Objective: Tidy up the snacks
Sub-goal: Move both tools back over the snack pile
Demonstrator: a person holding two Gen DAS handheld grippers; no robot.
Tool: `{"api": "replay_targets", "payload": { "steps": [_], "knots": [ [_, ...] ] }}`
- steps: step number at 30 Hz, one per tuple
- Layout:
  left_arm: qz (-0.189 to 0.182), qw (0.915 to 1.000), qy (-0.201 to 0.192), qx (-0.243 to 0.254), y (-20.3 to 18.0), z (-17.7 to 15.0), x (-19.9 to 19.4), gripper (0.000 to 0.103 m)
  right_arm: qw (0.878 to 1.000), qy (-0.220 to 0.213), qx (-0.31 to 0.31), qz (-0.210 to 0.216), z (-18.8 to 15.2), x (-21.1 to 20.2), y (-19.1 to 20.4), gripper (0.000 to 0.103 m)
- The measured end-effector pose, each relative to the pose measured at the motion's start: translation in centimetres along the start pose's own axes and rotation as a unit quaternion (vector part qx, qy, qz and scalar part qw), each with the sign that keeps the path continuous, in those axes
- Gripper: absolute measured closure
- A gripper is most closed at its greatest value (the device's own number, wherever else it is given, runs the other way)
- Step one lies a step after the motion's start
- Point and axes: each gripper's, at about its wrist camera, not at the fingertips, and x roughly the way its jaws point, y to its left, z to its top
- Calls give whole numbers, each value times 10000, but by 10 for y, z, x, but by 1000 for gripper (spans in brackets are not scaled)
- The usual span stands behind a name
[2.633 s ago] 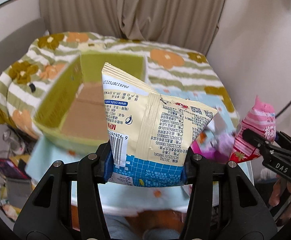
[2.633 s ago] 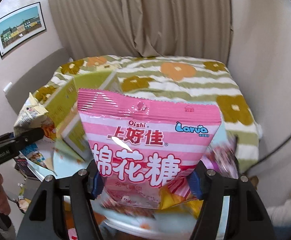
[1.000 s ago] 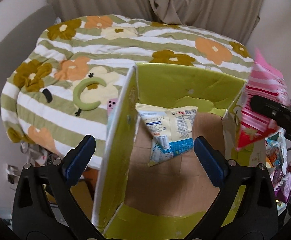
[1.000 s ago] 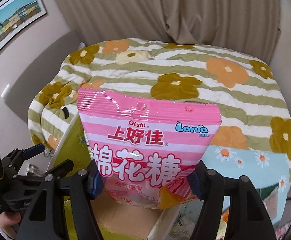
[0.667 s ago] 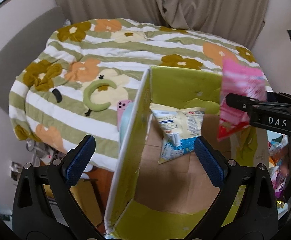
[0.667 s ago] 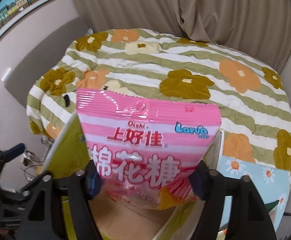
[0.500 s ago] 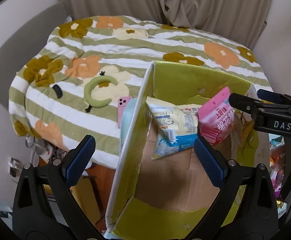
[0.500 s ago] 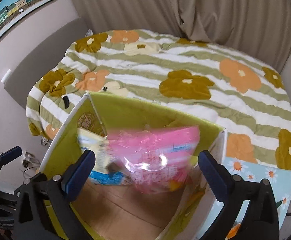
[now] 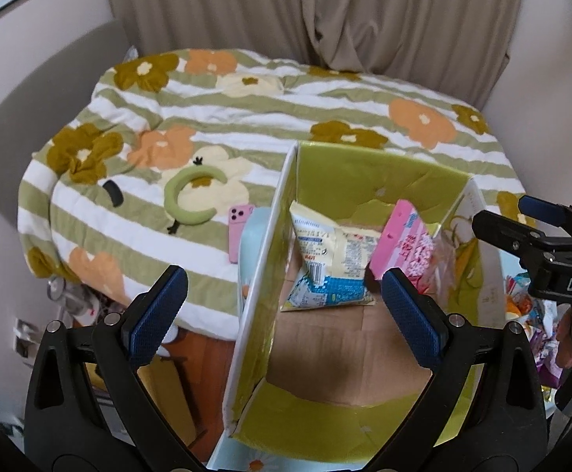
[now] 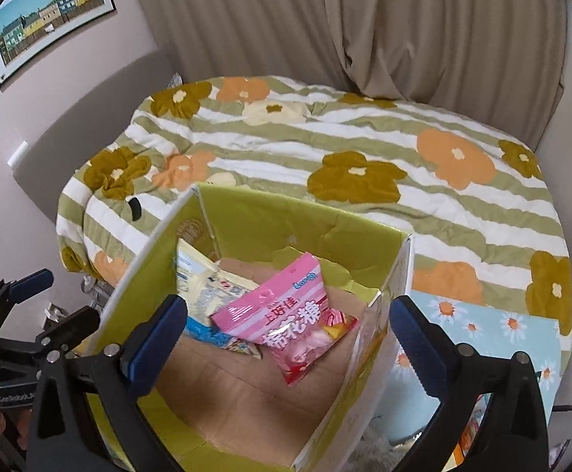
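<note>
Right wrist view looks down into a green-lined cardboard box (image 10: 270,216) with a plain brown floor. A glossy pink marshmallow bag (image 10: 289,322) lies tilted inside, its corner overlapping a crinkly cream and blue snack bag (image 10: 203,295) propped against the left wall. The right gripper (image 10: 286,326) is spread wide, blue ribbed pads clear of everything. The left gripper (image 9: 282,306) is also splayed wide and gripping nothing, hanging over the box's left wall. Behind the box there's a puffy quilt (image 9: 246,118) with stripes and flowers, and a pink phone (image 9: 238,228) lying flat on it.
</note>
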Motion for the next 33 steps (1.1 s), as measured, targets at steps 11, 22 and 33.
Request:
{"api": "replay_targets", "payload": {
  "steps": [11,22,33],
  "knots": [
    [-578,9963,-395,500,-21,2,-47,5,9976,-496,271,-410,-27,-72,11,0],
    [-1283,9857,-468,986,-94,-30,-80,5,9881,-917,808,-935,-90,-157,-35,0],
    [-1401,9851,-183,980,-198,-111,-113,5,9826,-915,1090,-1197,-182,-225,-121,0]
  ]
}}
